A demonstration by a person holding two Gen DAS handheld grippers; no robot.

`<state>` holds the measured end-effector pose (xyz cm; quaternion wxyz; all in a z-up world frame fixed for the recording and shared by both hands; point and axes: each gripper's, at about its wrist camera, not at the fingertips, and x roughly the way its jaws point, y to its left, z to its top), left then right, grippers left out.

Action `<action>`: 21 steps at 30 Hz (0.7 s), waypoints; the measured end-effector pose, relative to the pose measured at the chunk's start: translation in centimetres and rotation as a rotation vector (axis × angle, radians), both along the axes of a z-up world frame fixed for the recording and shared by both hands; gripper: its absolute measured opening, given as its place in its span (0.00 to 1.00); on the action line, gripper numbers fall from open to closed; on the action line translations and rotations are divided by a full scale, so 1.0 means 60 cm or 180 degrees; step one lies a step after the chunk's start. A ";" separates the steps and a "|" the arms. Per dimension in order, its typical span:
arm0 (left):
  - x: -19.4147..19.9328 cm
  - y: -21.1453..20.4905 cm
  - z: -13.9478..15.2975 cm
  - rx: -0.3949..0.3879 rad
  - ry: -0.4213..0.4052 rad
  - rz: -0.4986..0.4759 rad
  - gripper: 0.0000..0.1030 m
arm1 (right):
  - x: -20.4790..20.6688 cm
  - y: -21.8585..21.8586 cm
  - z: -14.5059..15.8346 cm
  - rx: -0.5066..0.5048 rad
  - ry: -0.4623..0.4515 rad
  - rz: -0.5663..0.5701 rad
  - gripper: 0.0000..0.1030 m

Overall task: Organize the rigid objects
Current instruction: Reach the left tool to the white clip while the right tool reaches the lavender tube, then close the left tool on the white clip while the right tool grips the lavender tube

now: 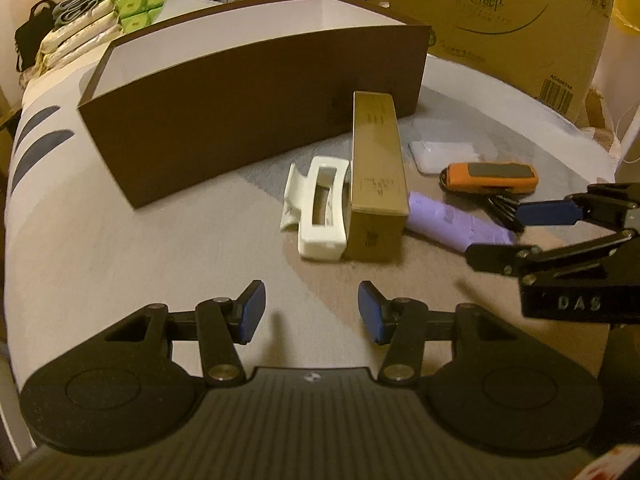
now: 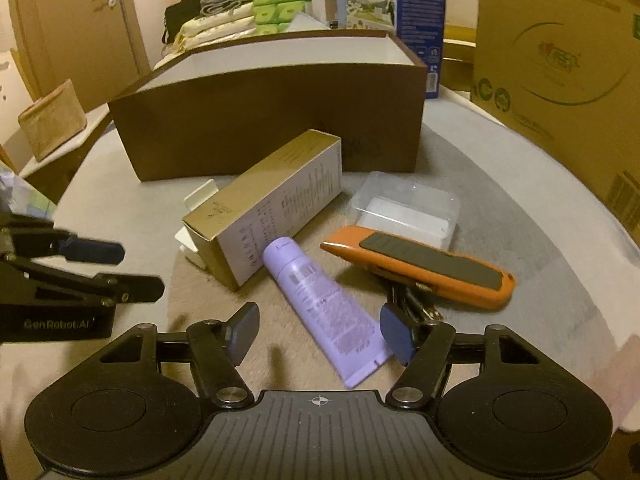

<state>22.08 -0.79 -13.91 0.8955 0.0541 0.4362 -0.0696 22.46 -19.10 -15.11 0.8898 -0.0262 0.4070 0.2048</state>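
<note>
Behind the clutter on the grey tabletop stands an open brown box with a white lining, its long side facing both cameras. Just in front of it lies a long gold carton, one end close to the box wall. A white hair claw clip rests against the carton's left side, and a lilac tube lies touching its right side, cap end toward the carton. Beside the tube sits an orange folding knife with a dark grip inlay, what looks like a key ring tucked under it, though that part is blurred. A clear plastic case lies just behind the knife. The left gripper hovers released over bare tabletop, short of the clip, fingers spread and holding nothing. The right gripper is likewise released, its spread fingers straddling the tube's crimped end without clamping it.
</note>
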 end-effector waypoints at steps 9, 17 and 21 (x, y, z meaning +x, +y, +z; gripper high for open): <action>0.039 -0.003 -0.013 0.0001 -0.0110 -0.0132 0.45 | 0.027 0.016 -0.028 -0.0141 -0.0011 0.0140 0.62; 0.063 -0.008 -0.028 0.0072 -0.0118 -0.0210 0.45 | 0.047 0.022 -0.043 -0.0156 0.0035 0.0101 0.50; 0.071 -0.009 -0.030 0.0047 -0.0136 -0.0231 0.44 | 0.053 0.021 -0.044 -0.0114 0.0040 0.0082 0.49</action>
